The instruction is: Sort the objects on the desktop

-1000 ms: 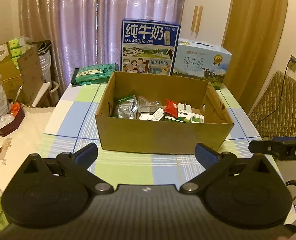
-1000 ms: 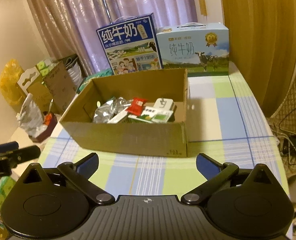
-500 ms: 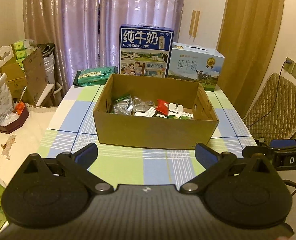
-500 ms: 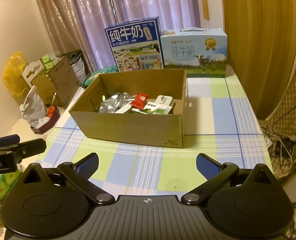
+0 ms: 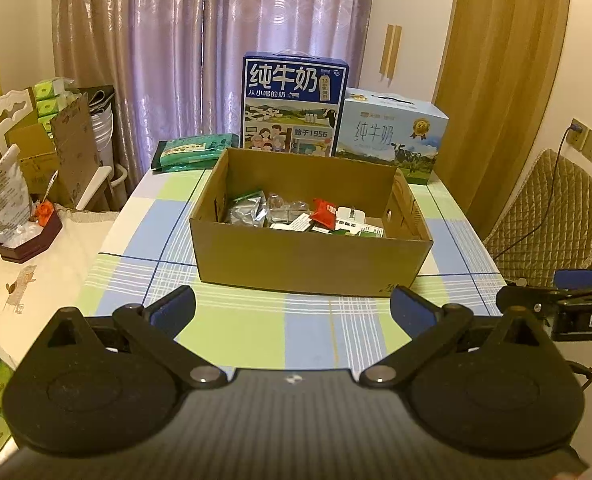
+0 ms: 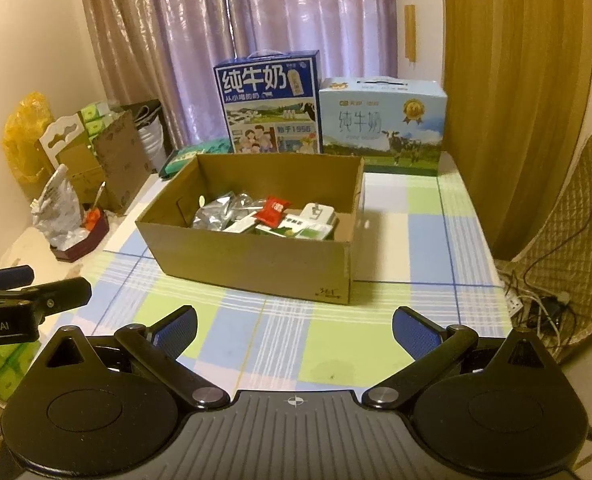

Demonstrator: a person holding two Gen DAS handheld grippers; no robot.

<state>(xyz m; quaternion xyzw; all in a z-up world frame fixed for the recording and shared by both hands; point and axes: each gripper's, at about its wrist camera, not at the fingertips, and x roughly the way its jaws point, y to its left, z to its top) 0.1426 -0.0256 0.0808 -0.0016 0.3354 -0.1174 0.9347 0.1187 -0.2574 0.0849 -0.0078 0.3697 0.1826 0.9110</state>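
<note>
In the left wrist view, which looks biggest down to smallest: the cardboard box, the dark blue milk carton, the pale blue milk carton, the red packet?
1. cardboard box, though it is nearest
2. dark blue milk carton
3. pale blue milk carton
4. red packet

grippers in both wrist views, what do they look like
Both match: the left gripper and right gripper each have a black body with two round discs, black linkage arms with silver pivot pins, and blue textured pads. White lettering marks their sides. No cables or sleeves show.
</note>
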